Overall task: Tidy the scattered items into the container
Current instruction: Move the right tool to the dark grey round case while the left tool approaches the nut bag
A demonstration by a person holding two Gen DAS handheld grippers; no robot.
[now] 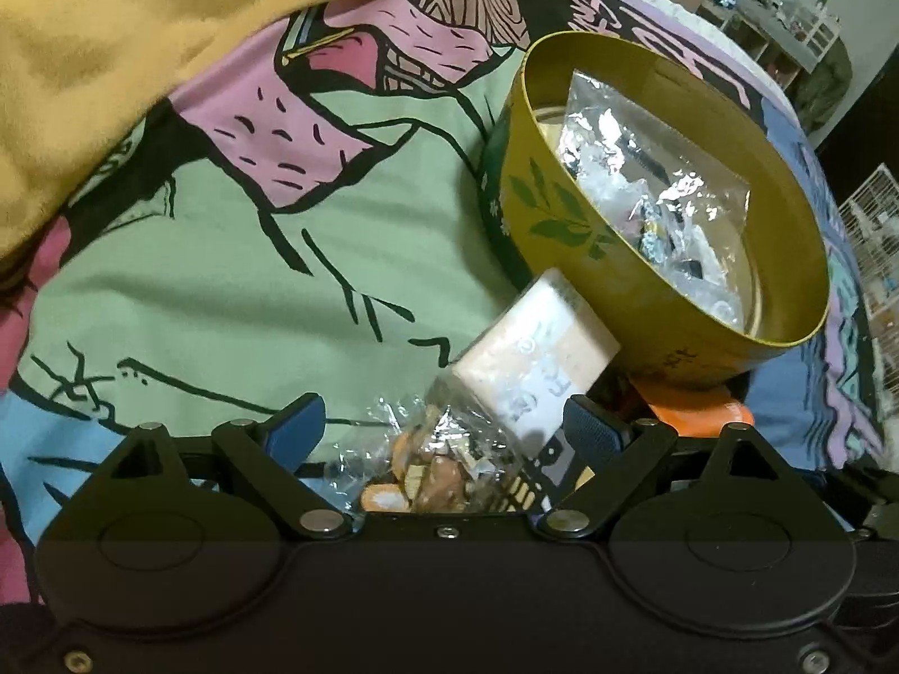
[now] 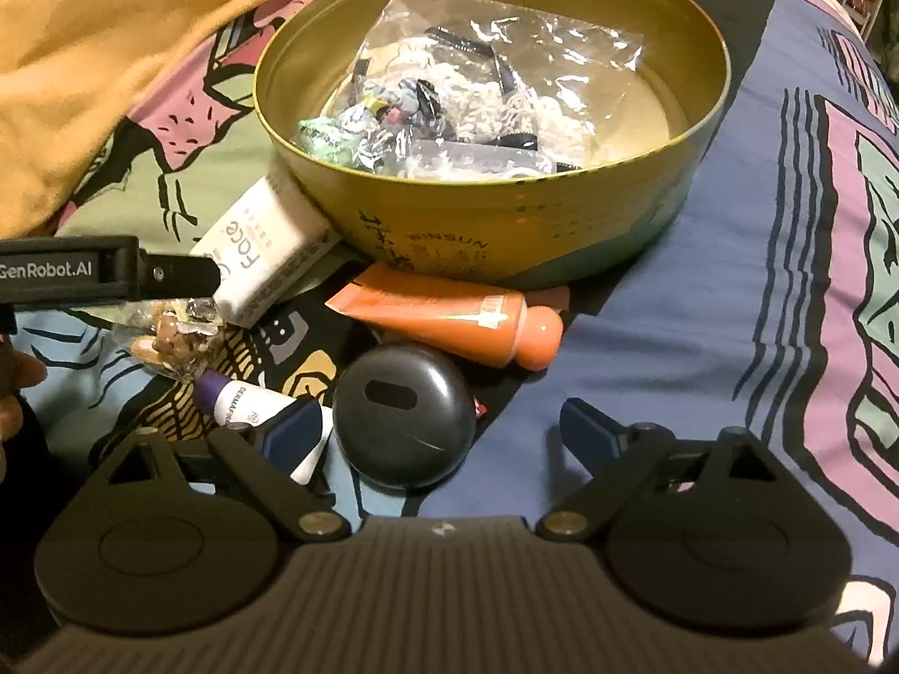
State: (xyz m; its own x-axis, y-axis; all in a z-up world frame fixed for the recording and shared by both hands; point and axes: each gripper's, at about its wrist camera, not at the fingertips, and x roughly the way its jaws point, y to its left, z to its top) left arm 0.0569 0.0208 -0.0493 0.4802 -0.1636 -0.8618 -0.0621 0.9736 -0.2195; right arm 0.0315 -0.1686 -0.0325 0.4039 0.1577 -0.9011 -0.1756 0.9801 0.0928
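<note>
Both grippers wide open over the clutter beside the tin.

The right gripper (image 2: pixel 441 429) holds nothing, jaws spread around a round dark case (image 2: pixel 404 429). The left gripper (image 1: pixel 444 421) grips nothing, jaws open either side of a crinkly snack bag (image 1: pixel 432 466). Beyond lie a white packet (image 2: pixel 264 258) and an orange tube (image 2: pixel 449 309), both against the yellow tin (image 2: pixel 505 236), which holds a clear bag (image 2: pixel 483 78).

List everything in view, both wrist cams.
tin: 1, gold-green, round, on bedspread
clear bag: 1, mixed bits, inside tin
white box: 1, against tin's left side
orange tube: 1, in front of tin
dark round case: 1, near right gripper
white tube: 1, purple cap, left of case
snack bag: 1, clear, between left jaws
yellow blanket: 1, upper left
bedspread: 1, patterned
left gripper: jaws open
right gripper: jaws open
</note>
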